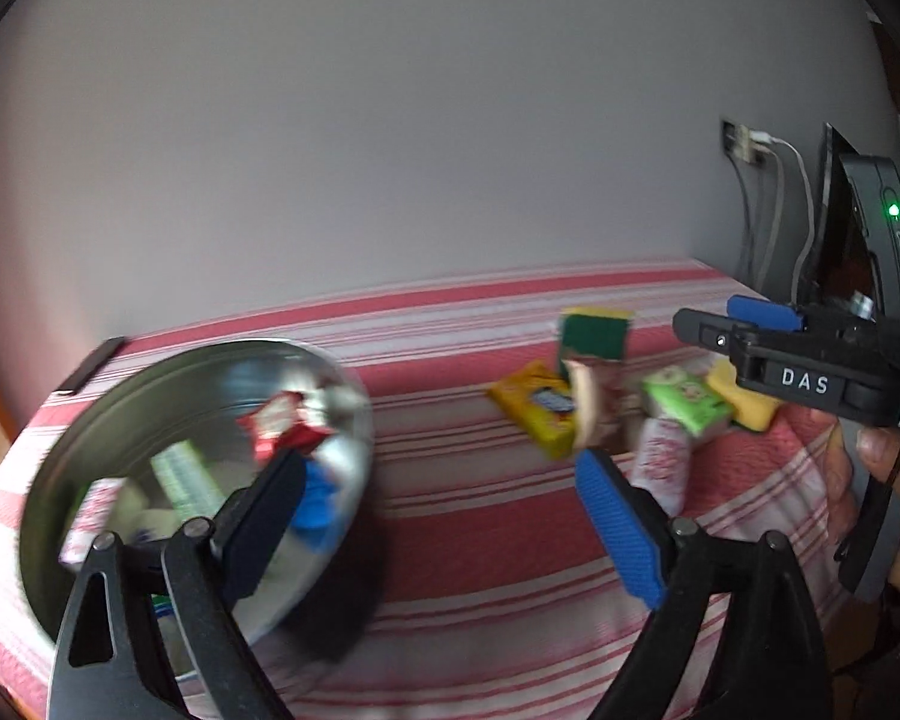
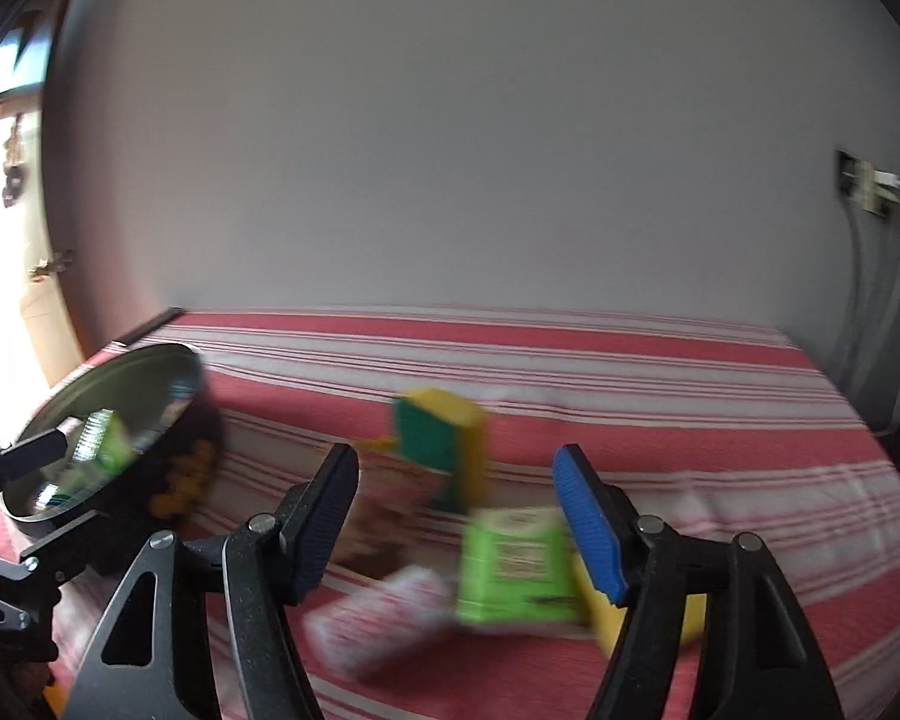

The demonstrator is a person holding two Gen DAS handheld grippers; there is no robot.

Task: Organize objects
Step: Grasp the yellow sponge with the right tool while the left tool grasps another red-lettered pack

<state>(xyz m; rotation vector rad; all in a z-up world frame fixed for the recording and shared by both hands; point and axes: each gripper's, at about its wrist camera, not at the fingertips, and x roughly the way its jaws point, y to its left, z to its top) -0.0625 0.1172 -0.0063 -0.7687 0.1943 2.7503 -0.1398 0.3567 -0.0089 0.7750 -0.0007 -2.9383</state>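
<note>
A shiny metal bowl [image 1: 90, 420] sits at the left of the red striped cloth and holds a red packet [image 1: 282, 426] and other small packs. My left gripper [image 1: 444, 498] is open and empty, just right of the bowl. A pile lies further right: a green-and-yellow sponge [image 1: 594, 333], a yellow pack [image 1: 534, 405], a green box [image 1: 684, 399], a yellow sponge [image 1: 744, 402], a white-red packet [image 1: 663, 468]. My right gripper [image 2: 456, 516] is open and empty above the green box [image 2: 510, 564], the white-red packet [image 2: 384, 618] and the sponge [image 2: 441, 438].
The bowl [image 2: 114, 378] also shows at the left of the right wrist view. A grey wall stands behind the table. A wall socket with white cables [image 1: 774, 156] is at the right. The cloth's [image 1: 480, 540] middle lies between bowl and pile.
</note>
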